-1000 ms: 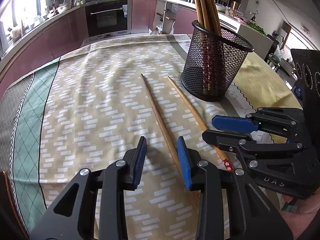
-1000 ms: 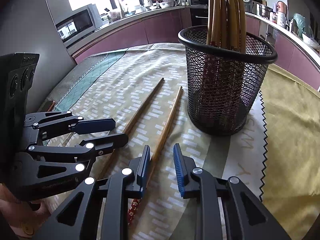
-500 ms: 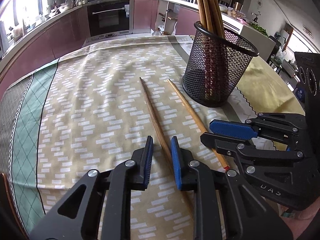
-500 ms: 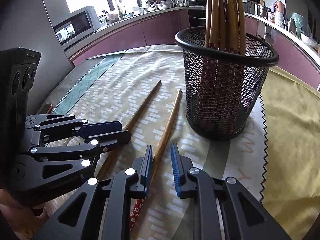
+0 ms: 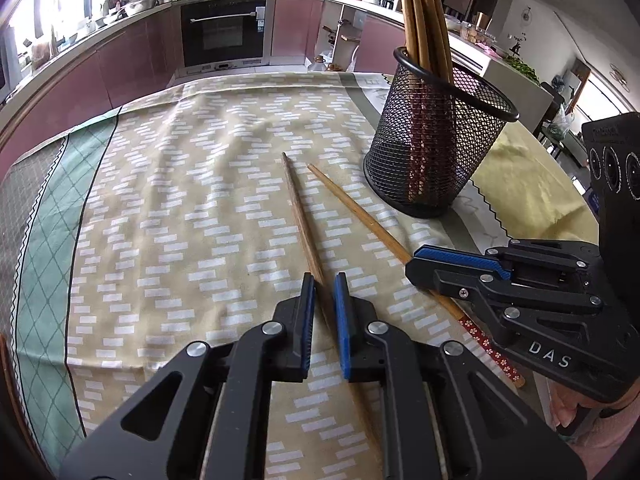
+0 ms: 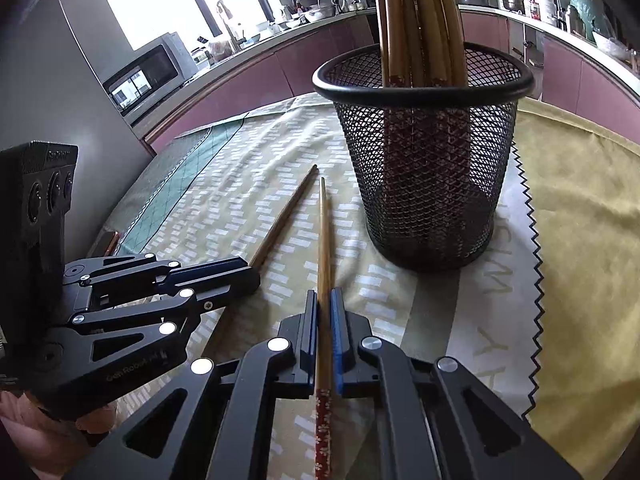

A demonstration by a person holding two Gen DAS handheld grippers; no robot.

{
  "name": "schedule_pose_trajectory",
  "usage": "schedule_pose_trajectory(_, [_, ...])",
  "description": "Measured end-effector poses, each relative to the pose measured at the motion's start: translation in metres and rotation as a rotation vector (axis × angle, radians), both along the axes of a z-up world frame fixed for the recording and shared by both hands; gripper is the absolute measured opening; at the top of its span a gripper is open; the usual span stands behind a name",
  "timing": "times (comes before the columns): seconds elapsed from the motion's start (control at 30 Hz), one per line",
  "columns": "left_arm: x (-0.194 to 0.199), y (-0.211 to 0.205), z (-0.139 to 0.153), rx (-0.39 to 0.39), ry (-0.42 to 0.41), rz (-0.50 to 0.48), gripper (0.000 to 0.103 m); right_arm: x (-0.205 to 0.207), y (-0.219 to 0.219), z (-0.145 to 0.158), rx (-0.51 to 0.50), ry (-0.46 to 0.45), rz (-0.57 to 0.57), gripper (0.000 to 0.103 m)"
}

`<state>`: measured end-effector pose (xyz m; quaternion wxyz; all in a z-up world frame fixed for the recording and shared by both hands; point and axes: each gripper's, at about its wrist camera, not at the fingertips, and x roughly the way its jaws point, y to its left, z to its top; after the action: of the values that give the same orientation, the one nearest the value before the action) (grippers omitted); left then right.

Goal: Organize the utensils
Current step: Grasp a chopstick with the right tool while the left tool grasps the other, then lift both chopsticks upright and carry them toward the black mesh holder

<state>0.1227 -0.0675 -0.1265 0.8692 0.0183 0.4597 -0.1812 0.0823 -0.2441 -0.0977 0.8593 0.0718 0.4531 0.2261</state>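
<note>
Two wooden chopsticks lie on the patterned tablecloth. My left gripper (image 5: 322, 285) has its blue pads nearly closed around the darker chopstick (image 5: 299, 210); a thin gap still shows beside the stick. My right gripper (image 6: 324, 300) is shut on the lighter chopstick (image 6: 324, 236), whose red flowered end pokes back between the fingers. That stick also shows in the left wrist view (image 5: 360, 214) running under the right gripper (image 5: 420, 262). The black mesh holder (image 6: 428, 168) stands just beyond, with several chopsticks upright in it; it also shows in the left wrist view (image 5: 432, 152).
The tablecloth (image 5: 180, 220) has a green band at the left and a plain yellow cloth (image 6: 580, 220) at the right. Kitchen counters, an oven (image 5: 222, 30) and a microwave (image 6: 146, 76) line the background beyond the table edge.
Both grippers closed from wide open onto the chopsticks. The right one now clamps the lighter stick; the left one narrowed around the darker stick. Both views moved closer to the holder.
</note>
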Motion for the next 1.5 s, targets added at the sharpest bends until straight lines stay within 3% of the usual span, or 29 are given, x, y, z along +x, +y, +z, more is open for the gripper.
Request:
schedule_pose_trajectory(0.6, [-0.018,0.012,0.022,-0.035,-0.044,0.013,0.008,-0.019,-0.011,0.026,0.059,-0.071,0.025,0.006])
schedule_pose_trajectory(1.5, [-0.041,0.021,0.078,-0.199,-0.132,-0.062,0.008,-0.034,-0.026,0.072,0.105,-0.214,0.018,0.006])
